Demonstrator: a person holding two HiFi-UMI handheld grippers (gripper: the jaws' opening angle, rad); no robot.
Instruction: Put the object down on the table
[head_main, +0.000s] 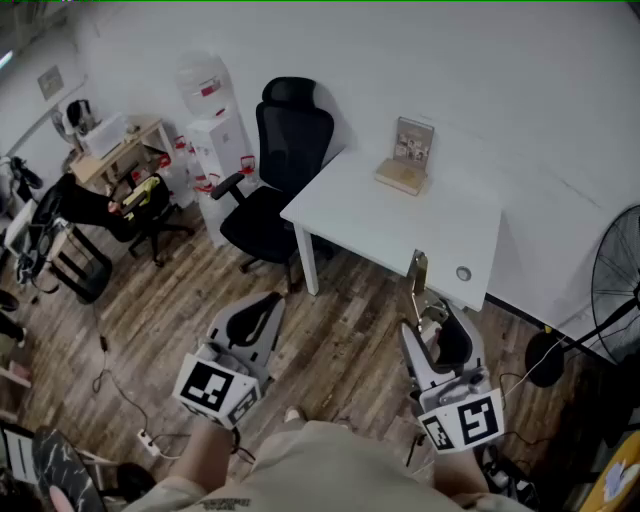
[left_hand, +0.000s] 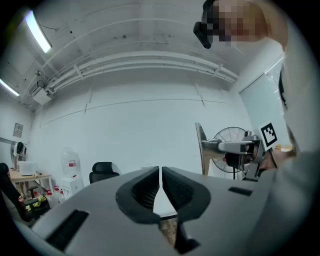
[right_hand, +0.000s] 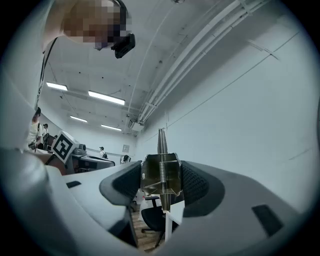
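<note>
The room is lit evenly from overhead by ceiling tube lights (right_hand: 106, 97), which are seen as bright streaks in both gripper views. Strong fisheye curvature and dark round vignetting are produced at the edges there. The head view is rendered dim, soft and slightly grainy; shadows are kept faint.

There are two hand-held grippers, the left hand-held gripper (head_main: 262, 302) and the right hand-held gripper (head_main: 432, 318). There is one shiny metal clip (head_main: 420, 268). There are two desks, one white desk (head_main: 400, 230) and one wooden desk (head_main: 118, 152). There are two black chairs, a big chair (head_main: 288, 140) and a small chair (head_main: 150, 212). There is one water cooler (head_main: 215, 125), one fan (head_main: 615, 280), one box (head_main: 408, 158) and one little round thing (head_main: 463, 273)
</note>
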